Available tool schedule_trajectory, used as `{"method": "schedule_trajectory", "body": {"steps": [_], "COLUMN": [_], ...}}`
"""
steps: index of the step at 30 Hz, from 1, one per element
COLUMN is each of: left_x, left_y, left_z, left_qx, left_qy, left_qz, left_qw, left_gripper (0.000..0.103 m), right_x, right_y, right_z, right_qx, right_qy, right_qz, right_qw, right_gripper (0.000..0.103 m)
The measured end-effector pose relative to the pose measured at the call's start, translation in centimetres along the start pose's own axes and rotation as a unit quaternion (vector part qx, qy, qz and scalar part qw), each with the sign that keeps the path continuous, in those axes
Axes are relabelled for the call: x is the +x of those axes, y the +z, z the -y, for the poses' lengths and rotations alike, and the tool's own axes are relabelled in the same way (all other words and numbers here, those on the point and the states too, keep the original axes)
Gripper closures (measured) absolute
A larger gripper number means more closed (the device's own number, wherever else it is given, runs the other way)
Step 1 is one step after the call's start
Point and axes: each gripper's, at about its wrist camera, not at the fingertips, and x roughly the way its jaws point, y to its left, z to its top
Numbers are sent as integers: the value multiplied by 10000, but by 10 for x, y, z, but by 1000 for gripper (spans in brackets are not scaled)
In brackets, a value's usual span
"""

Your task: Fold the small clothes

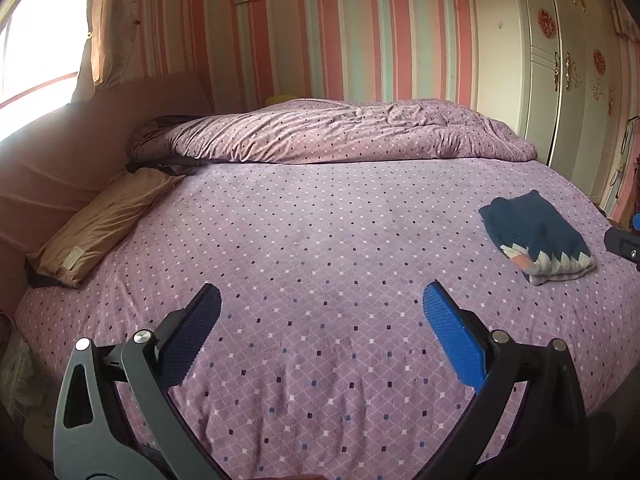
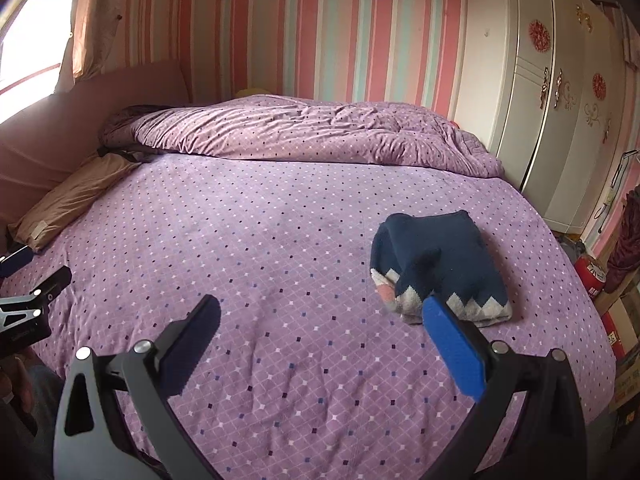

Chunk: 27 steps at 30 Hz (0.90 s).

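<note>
The bed (image 2: 280, 240) wore lilac with a white lattice and dark dots. The folded garment (image 2: 440, 256) was navy, with a white zigzag and a pink patch. The pillow (image 1: 100, 220) was tan, the wall (image 1: 360, 40) striped pink, white and mint.

- You're in a home bedroom: a bed (image 1: 320, 240) in purple dotted sheets fills your view.
- A rumpled duvet (image 1: 340, 132) and tan pillow (image 1: 100, 228) lie on it.
- Striped pink wallpaper (image 2: 340, 40), a curtained window (image 1: 36, 40) and a white wardrobe (image 2: 560, 100) surround you.
</note>
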Motion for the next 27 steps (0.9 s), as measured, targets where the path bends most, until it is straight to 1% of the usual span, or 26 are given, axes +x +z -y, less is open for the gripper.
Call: {"method": "schedule_trajectory", "body": {"steps": [6,8,12,16,21,27], "left_x": [-8,-10,-16,-17,-18,-22], "left_y": [1,1,3,5,6,8], "left_z": [-6,-7,-9,-10,-6,-6], "left_qx": [-218,-221,-261,-299,-203,-321], "left_qy": [-71,-104,-31,-27,-3,-64], "left_qz": [39,41,105,70,57,71], "left_qw": [9997,9997,9996,9995,9998,9994], "left_gripper": [3,3,3,3,3,3], "right_x": [-6,-5,-4,-4,-6,-7], "right_y": [-1,-1,-3,-5,-5,-7], "right_z": [1,2,5,6,7,6], "right_qx": [-17,8,102,88,105,100], "right_qy": [-37,-24,26,20,49,115], "right_qz": [57,70,55,46,74,65], "right_qw": [10000,10000,9999,9999,9999,9999], "right_gripper": [2,2,2,2,2,2]}}
